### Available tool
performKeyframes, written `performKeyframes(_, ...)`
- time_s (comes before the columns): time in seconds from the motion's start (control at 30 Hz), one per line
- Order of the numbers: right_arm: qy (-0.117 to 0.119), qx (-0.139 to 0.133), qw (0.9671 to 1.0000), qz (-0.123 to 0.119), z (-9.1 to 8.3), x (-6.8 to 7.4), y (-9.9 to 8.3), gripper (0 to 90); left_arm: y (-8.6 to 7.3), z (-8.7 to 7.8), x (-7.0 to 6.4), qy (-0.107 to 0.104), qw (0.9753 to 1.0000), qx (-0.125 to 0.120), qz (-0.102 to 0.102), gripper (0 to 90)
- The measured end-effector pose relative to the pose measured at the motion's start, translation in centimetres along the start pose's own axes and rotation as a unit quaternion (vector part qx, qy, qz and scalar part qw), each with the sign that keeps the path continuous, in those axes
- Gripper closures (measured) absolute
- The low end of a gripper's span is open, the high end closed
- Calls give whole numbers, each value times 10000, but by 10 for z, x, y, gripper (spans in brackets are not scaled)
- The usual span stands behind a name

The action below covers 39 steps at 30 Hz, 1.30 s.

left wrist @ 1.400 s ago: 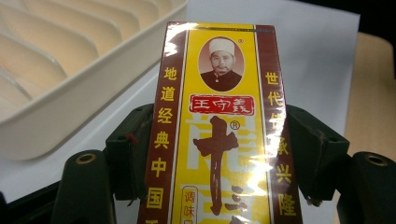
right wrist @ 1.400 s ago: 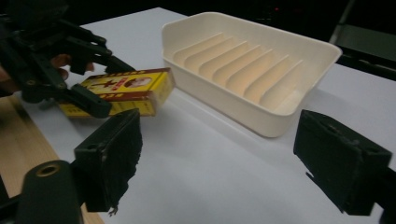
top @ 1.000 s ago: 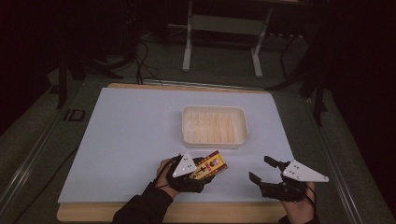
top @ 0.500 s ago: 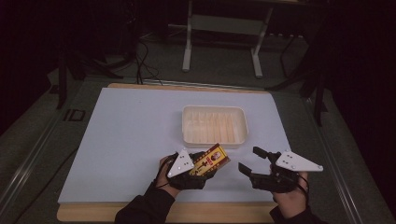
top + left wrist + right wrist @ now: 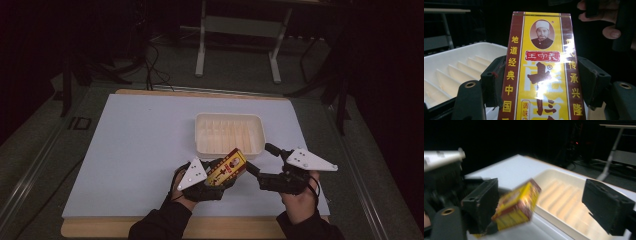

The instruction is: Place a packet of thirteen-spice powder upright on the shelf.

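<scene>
A yellow and dark-red box (image 5: 227,167) with Chinese print and a portrait is held upright and tilted, just in front of the white ribbed tray (image 5: 229,132). My left gripper (image 5: 216,176) is shut on the box (image 5: 541,70), a black jaw pressing each side. My right gripper (image 5: 262,159) is open, close to the right of the box, jaws pointing left at it. In the right gripper view the blurred box (image 5: 516,205) sits by the left jaw of the right gripper (image 5: 546,202), with the tray (image 5: 564,200) behind.
The white table mat (image 5: 135,150) lies on a wooden board (image 5: 100,230). The tray (image 5: 456,65) is empty. The person's right hand (image 5: 609,30) appears beyond the box. A metal stand (image 5: 235,30) and cables stand on the dark floor behind the table.
My right gripper has moved left and forward, closing in on the box. My left gripper has kept hold of the box and raised it slightly toward the tray.
</scene>
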State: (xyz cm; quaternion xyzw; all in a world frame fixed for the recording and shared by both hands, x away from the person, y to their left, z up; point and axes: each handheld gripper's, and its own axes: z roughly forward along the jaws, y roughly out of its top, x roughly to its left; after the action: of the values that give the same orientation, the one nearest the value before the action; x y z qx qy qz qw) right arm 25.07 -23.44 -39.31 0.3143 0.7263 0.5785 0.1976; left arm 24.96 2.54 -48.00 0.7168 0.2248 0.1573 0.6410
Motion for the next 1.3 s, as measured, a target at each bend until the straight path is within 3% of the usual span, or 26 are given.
performKeyframes(0.1,183,-84,9993,314,6,-1,3,124,0,2,-2,76,9999,-74,57,328)
performKeyframes(0.27,291,-130,9984,471,18,5,6,115,-2,2,-2,93,9995,-302,-13,328)
performKeyframes(0.37,78,-105,9990,424,25,8,4,117,-2,1,-1,157,9991,-393,-18,328)
performKeyframes(0.43,25,-141,9983,562,30,11,2,108,-2,0,-1,176,9988,-458,12,328)
performKeyframes(0.5,120,-228,9950,962,34,12,1,108,-1,-2,-2,301,9981,-533,75,328)
performKeyframes(0.53,202,-186,9937,1089,36,12,-1,108,-2,-2,-1,276,9977,-608,77,328)
performKeyframes(0.67,261,-223,9885,1474,42,16,-6,140,-1,-7,-2,551,9949,-827,201,328)
performKeyframes(0.8,393,-221,9843,1708,46,17,-9,222,-1,-9,1,546,9937,-975,104,327)
performKeyframes(0.93,493,-145,9797,1935,53,20,-12,342,-2,-9,0,706,9925,-987,130,326)
performKeyframes(1.03,490,-186,9772,2058,54,22,-11,453,-4,-8,-1,799,9922,-944,167,325)
performKeyframes(1.13,514,-209,9757,2119,54,23,-8,506,-5,-7,-2,799,9919,-973,150,324)
performKeyframes(1.3,386,-192,9721,2307,55,24,-5,662,-6,-7,-4,903,9908,-991,163,324)
